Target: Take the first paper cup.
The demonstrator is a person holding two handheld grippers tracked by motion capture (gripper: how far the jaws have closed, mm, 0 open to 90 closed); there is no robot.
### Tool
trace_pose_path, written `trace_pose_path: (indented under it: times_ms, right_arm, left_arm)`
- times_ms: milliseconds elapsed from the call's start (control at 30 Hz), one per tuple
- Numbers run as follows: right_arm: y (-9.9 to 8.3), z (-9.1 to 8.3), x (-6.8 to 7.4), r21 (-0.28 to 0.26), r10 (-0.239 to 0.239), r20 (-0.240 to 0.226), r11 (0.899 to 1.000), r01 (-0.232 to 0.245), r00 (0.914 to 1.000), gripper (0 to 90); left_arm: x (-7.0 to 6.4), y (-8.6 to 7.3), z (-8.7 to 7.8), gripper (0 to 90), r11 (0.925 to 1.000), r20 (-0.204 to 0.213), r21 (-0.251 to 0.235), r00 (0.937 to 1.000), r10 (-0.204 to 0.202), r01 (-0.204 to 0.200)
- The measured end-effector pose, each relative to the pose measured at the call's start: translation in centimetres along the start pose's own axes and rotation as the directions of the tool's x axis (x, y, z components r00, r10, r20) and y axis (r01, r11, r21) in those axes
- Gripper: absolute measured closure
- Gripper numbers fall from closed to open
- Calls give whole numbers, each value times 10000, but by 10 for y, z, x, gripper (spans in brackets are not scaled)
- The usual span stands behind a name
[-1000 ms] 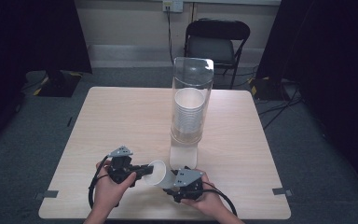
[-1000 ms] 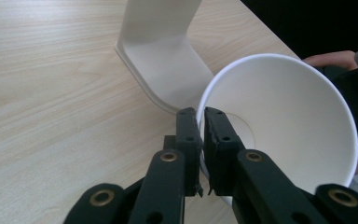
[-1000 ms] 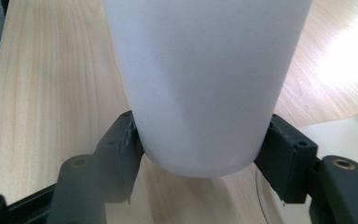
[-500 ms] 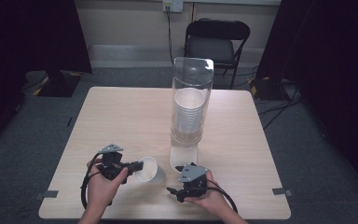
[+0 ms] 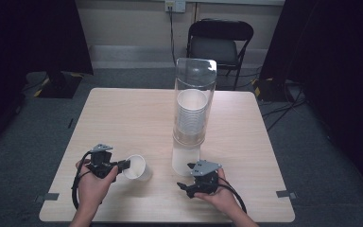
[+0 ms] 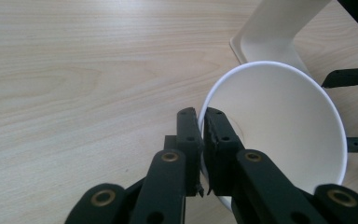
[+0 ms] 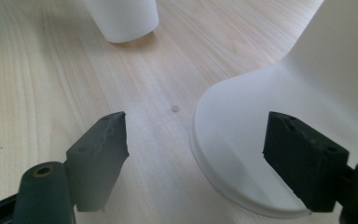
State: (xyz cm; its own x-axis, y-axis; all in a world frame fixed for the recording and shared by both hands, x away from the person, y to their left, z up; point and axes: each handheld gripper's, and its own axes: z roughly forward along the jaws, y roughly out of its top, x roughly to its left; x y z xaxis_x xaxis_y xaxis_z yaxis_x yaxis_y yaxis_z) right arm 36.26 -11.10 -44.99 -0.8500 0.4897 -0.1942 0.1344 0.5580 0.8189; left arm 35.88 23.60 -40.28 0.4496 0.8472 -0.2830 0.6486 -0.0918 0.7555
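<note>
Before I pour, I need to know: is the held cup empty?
Empty. The left gripper view looks into the cup and shows bare white walls; the left gripper pinches its rim.

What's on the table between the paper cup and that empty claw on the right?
Nothing but bare wood. In the high view, the table lies bare between the paper cup and the right gripper; the dispenser base stands just beyond.
</note>
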Motion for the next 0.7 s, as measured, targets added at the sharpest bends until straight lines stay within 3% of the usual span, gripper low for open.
trace_pose_path:
  times_ms: [200,467,700]
  right_arm:
    - [-2,-2,-5,-77,281,46,9996,-281,9996,211]
    - [-3,-5,-9,-211,572,64,9981,-570,9983,214]
    - [-5,-6,-13,-97,714,113,9974,-713,9974,215]
  left_arm:
    - [-2,1,0,811,9994,76,-322,9999,82,-80]
    - [-3,1,1,657,9969,376,-729,9987,339,-311]
    - [-3,2,-2,583,9966,586,-719,9973,453,-411]
